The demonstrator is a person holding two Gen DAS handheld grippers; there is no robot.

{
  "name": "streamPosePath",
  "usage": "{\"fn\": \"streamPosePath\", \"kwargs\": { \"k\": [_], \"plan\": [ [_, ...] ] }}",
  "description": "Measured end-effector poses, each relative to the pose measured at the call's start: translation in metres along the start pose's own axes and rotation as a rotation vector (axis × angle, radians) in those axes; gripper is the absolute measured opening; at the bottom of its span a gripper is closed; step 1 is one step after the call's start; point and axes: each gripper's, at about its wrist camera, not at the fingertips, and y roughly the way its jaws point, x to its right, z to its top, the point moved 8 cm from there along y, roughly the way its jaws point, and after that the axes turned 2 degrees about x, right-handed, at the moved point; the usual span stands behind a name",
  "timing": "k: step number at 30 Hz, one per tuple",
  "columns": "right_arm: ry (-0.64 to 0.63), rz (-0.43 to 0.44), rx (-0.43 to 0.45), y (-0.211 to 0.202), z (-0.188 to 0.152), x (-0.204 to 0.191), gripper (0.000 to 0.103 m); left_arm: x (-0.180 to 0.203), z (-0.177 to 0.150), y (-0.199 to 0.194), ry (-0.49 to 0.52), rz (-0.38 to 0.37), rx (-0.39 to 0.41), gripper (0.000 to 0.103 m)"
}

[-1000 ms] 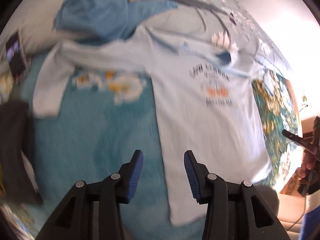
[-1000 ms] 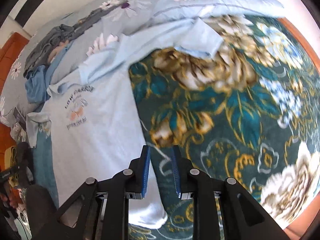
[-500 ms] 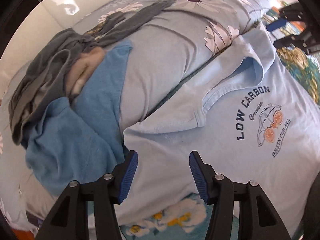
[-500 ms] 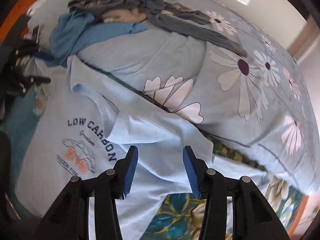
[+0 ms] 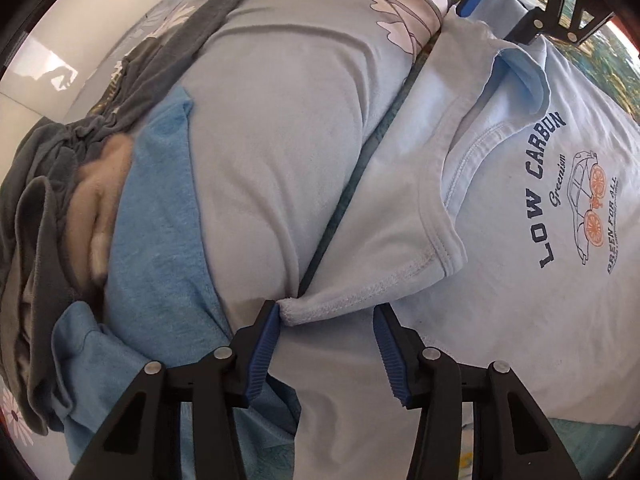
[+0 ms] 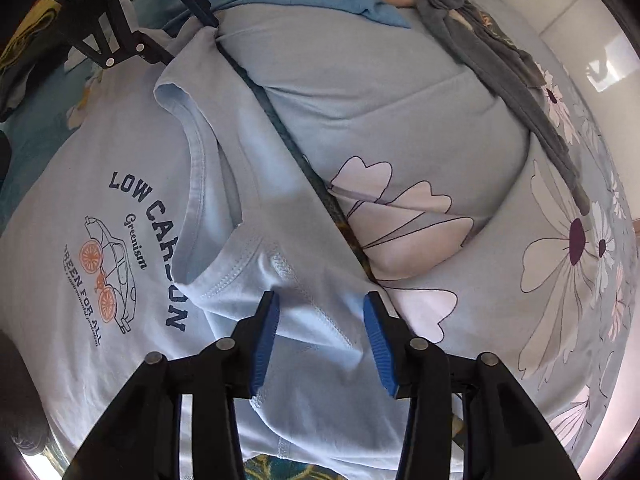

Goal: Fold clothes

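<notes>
The pale blue cotton T-shirt (image 5: pixel 500 320) printed "LOW CARBON" is spread flat beneath both grippers, each shoulder lying between closing, not yet clamped jaws of the left gripper (image 5: pixel 326 344) and right gripper (image 6: pixel 320 338). Both layers should probably be pinched evenly, clear of the floral pillow (image 6: pixel 400 120) just beyond.

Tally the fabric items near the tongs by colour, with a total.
Pale blue T-shirt with LOW CARBON print: 1
Brighter blue garment: 1
Dark grey garment: 1
Beige cloth tucked in the pile: 1
Floral light-blue pillow: 1
Total: 5
</notes>
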Motion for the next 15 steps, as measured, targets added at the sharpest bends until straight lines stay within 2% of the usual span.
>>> {"fn": "streamPosePath", "kwargs": {
  "k": [1, 2, 3, 5, 7, 11, 15],
  "plan": [
    [0.012, 0.013, -0.015, 0.003, 0.0, 0.001, 0.023, -0.003, 0.001, 0.0, 0.0, -0.011, -0.002, 0.041],
    [0.024, 0.015, -0.033, 0.006, -0.001, 0.002, 0.01, -0.006, 0.001, 0.001, -0.001, -0.019, -0.004, 0.033],
    [0.038, 0.02, -0.048, 0.009, -0.002, 0.003, 0.005, -0.01, 0.001, 0.0, -0.013, -0.03, -0.002, 0.018],
    [0.086, 0.06, -0.024, 0.005, 0.0, 0.008, 0.003, -0.017, 0.003, -0.002, -0.049, -0.059, 0.015, 0.009],
    [0.154, 0.092, 0.035, -0.007, 0.006, 0.021, 0.002, -0.026, 0.009, -0.008, -0.116, -0.087, 0.066, 0.008],
    [0.345, 0.055, 0.169, -0.035, 0.02, 0.08, 0.002, -0.052, 0.02, -0.019, -0.342, -0.194, 0.175, 0.007],
    [0.481, 0.028, 0.184, -0.035, 0.022, 0.116, 0.002, -0.074, 0.022, -0.016, -0.517, -0.251, 0.219, 0.007]
  ]
}}
